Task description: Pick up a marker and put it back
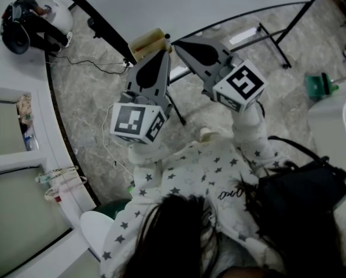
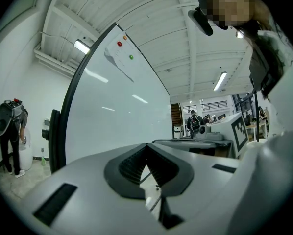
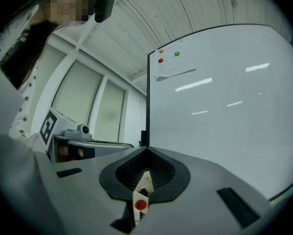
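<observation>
The right gripper is clamping a red-ended marker in front of the whiteboard while the left gripper is idling closed and empty, so pickup looks done and setting it back is coming next.

An open-plan office or lab hall: a large white whiteboard in a black frame, a white ribbed ceiling with long strip lights, a grey marbled stone floor, and people standing far back
</observation>
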Demonstrator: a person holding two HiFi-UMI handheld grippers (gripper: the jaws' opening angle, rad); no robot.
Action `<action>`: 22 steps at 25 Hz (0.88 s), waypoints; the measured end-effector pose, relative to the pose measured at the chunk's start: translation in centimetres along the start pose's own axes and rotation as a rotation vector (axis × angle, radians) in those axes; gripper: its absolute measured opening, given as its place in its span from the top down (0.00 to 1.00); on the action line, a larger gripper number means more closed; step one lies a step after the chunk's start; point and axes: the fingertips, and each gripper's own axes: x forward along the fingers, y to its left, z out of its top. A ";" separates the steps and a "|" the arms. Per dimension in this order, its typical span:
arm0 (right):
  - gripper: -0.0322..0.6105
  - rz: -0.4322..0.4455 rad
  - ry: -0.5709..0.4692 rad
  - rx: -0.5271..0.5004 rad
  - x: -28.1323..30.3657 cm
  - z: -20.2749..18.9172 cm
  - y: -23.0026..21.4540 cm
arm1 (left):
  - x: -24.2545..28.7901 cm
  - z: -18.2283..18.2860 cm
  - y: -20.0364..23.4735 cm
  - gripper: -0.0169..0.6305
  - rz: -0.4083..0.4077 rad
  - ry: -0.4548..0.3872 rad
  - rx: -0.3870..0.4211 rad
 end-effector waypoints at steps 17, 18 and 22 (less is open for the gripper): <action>0.94 0.013 0.001 -0.001 0.4 -0.2 0.4 | -0.6 0.1 0.5 0.97 0.017 0.000 0.003; 0.94 0.013 0.002 0.000 0.4 -0.2 0.4 | -0.6 0.1 0.5 0.97 0.016 -0.002 0.003; 0.94 0.014 0.003 -0.001 0.5 -0.2 0.4 | -0.6 0.1 0.5 0.97 0.012 -0.006 0.005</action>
